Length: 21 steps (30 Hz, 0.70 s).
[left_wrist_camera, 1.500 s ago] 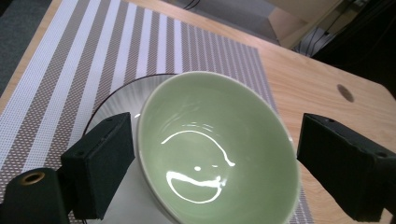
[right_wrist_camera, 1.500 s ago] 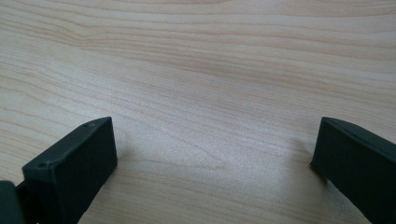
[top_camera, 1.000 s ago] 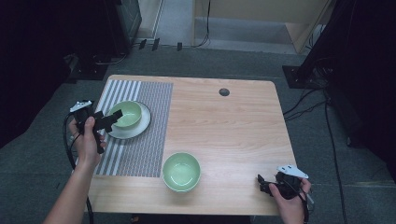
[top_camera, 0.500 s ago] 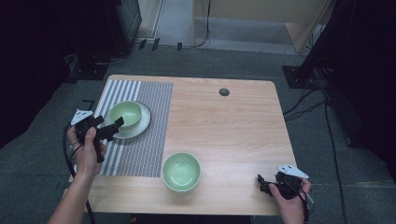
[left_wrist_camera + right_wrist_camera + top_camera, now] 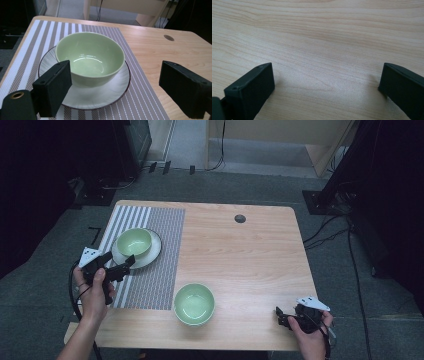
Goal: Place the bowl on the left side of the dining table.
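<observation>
Black jaws of the left gripper (image 5: 117,92) are seen spread wide in the left gripper view, nothing held between them. A pale green bowl (image 5: 90,58) is framed just ahead at 12 o'clock of the jaws, seated upright on a white ribbed plate (image 5: 100,93) with a dark rim. The left jaw is overlapped against the bowl's near-left wall in that view; contact cannot be confirmed. The right jaw is set well clear, out over the striped placemat (image 5: 147,100). No long axis is offered by the round bowl, so any rim approach is judged workable; the opening looks wide enough to span the plate edge or bowl wall. In the high view the left gripper (image 5: 129,264) is placed at 7 o'clock of the bowl and plate, and is clearly the nearer hand. A second green bowl (image 5: 194,303) is found on bare wood just beside the placemat's near right corner, untouched, between the two hands. The right gripper (image 5: 279,316) is rested low at the table's near right corner, jaws also wide apart and empty, with plain wood grain seen between them in the right gripper view. Farther off, a small dark round grommet (image 5: 240,218) is set in the wooden table (image 5: 250,260) toward the far edge. No brands, labels or readable writing are found anywhere.
</observation>
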### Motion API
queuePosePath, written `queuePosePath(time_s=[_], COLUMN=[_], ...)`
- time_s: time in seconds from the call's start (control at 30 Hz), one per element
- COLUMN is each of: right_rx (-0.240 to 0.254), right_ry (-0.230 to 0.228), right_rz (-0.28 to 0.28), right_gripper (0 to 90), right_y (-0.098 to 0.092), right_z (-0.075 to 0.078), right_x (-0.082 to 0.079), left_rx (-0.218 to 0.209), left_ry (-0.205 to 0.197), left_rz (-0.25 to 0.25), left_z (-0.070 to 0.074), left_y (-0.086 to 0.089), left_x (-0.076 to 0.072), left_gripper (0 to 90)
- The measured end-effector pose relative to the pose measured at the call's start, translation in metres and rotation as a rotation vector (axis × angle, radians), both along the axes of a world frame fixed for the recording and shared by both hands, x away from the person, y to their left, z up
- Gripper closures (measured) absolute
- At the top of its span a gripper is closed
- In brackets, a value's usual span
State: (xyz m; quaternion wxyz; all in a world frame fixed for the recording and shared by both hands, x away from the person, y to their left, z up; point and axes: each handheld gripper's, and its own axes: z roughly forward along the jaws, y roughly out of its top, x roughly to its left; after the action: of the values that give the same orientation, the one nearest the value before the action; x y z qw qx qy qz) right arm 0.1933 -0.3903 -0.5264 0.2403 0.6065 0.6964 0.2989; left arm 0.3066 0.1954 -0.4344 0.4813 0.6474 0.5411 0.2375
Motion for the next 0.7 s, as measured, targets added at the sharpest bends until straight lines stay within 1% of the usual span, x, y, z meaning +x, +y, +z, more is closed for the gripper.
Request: queuePosePath(time_s=[0.13, 0.5, 0.63, 0.7], right_rx=[-0.001, -0.001, -0.001, -0.001], right_ry=[0.001, 0.001, 0.001, 0.001], right_rz=[0.000, 0.000, 0.001, 0.001], right_gripper=[0.0, 0.0, 0.0, 0.0], right_y=[0.000, 0.000, 0.000, 0.000], right_z=[0.000, 0.000, 0.000, 0.000], right_x=[0.000, 0.000, 0.000, 0.000], left_rx=[0.001, 0.031, 0.035, 0.038], left_ry=[0.000, -0.004, -0.002, -0.005], left_rz=[-0.006, -0.011, -0.016, -0.010], left_z=[-0.003, -0.012, -0.016, -0.018], left_y=[-0.001, 0.002, 0.002, 0.003], left_x=[-0.006, -0.022, -0.027, -0.030], left_gripper=[10.3, 10.4, 10.4, 10.4])
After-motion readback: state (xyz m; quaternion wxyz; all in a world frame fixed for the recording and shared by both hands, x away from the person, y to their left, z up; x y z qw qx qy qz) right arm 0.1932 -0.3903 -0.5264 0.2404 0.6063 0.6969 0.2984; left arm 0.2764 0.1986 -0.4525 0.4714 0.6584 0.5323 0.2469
